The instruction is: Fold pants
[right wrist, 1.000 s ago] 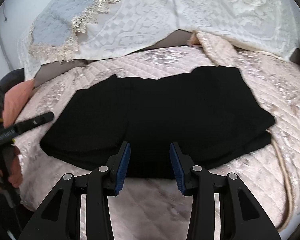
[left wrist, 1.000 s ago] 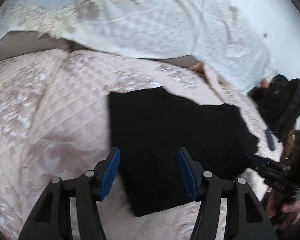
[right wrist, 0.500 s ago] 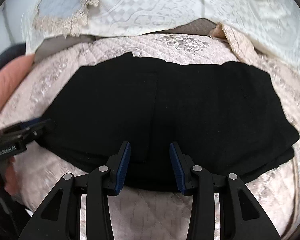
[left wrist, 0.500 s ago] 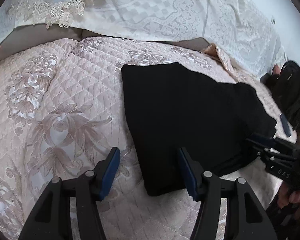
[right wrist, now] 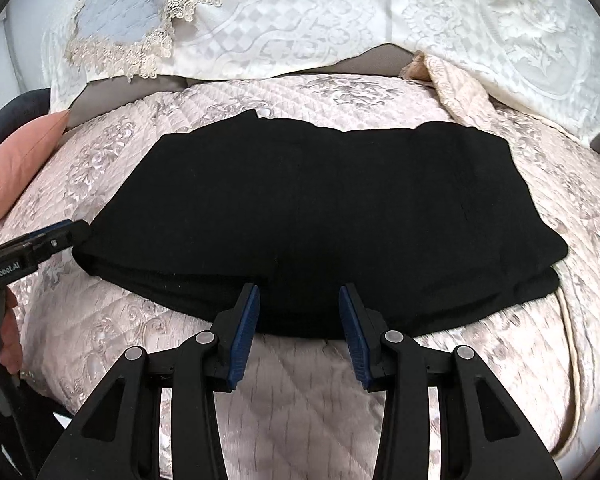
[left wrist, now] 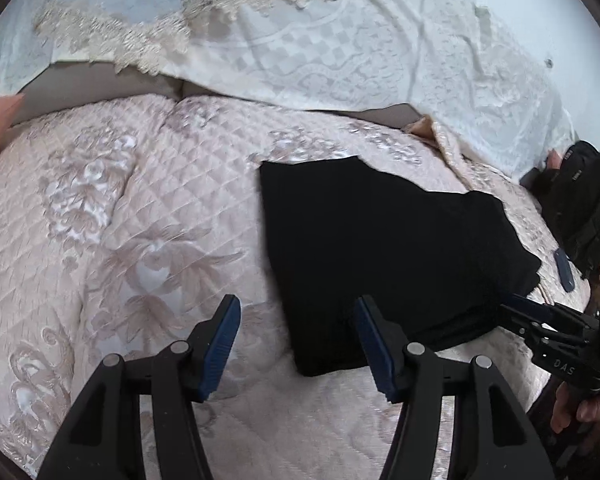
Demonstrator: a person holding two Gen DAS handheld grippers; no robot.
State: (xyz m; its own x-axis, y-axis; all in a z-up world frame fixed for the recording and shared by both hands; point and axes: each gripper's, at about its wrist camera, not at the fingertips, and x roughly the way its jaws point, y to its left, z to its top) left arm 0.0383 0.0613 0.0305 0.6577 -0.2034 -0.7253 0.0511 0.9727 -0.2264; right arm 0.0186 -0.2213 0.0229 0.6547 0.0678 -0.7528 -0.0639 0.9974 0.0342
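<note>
Black pants [right wrist: 320,220] lie folded into a flat wide band across the pink quilted bedspread [right wrist: 300,392]. My right gripper [right wrist: 299,300] is open over the near long edge of the pants, nothing between its blue pads. In the left wrist view the pants [left wrist: 380,248] reach from centre to right. My left gripper [left wrist: 296,312] stands wide open above their left end, the near left corner lying between the fingers. The left gripper's tip [right wrist: 56,238] also shows in the right wrist view, beside the pants' left end. The right gripper's fingers [left wrist: 540,316] show in the left wrist view at the pants' near edge.
A white lace cover [right wrist: 340,24] drapes the headboard side behind the bed. A salmon pillow [right wrist: 20,168] lies at the far left. A hand [left wrist: 580,408] holds the right gripper at the bed's edge. A beige cord [right wrist: 568,320] runs along the right side.
Both views have shifted a little over the pants. The left gripper moved sideways near the pants' left end. The pants lie unmoved and both grippers kept the same opening.
</note>
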